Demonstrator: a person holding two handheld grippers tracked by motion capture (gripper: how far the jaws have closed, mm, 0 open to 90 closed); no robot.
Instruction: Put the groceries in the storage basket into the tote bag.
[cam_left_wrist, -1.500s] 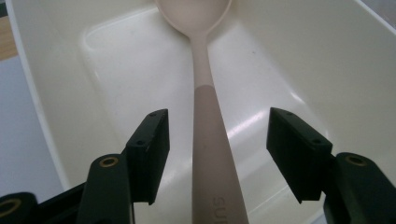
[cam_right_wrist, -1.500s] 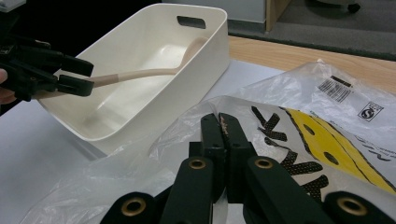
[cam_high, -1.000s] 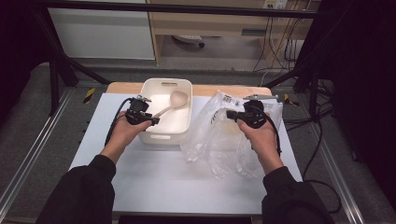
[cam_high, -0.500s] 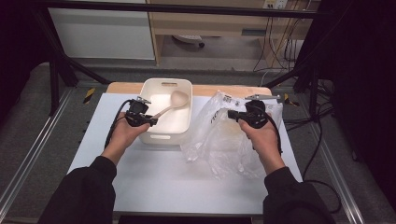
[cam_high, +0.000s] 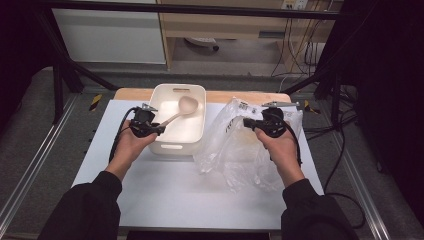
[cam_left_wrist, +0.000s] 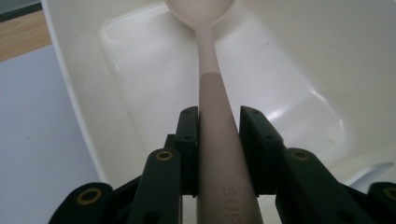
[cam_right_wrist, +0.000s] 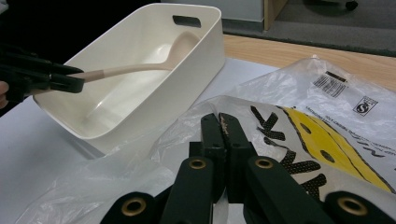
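Observation:
A beige spoon (cam_high: 187, 105) hangs tilted over the white bin (cam_high: 177, 147), bowl end toward the bin's far side. My left gripper (cam_high: 159, 129) is at the bin's near left corner, and its jaws have just been closing on the spoon's handle (cam_left_wrist: 212, 93); they are shut on it (cam_left_wrist: 217, 112). The right gripper view shows that grip (cam_right_wrist: 70, 79) from the side, the spoon (cam_right_wrist: 140, 67) clear of the bin's floor. My right gripper (cam_high: 247, 123) is shut on the top edge of a clear plastic bag (cam_high: 235, 155) with yellow print, jaws pressed together (cam_right_wrist: 219, 116).
The bin (cam_right_wrist: 154, 98) stands at the table's back centre on a white mat (cam_high: 165, 200). The crumpled bag (cam_right_wrist: 303, 93) spreads over the right half. Beyond the mat is a wooden table edge (cam_high: 240, 96), with cables on the floor at the right.
The left gripper has shifted slightly at the bin's corner with the spoon handle between its jaws. The right hand and the bag stay where they were.

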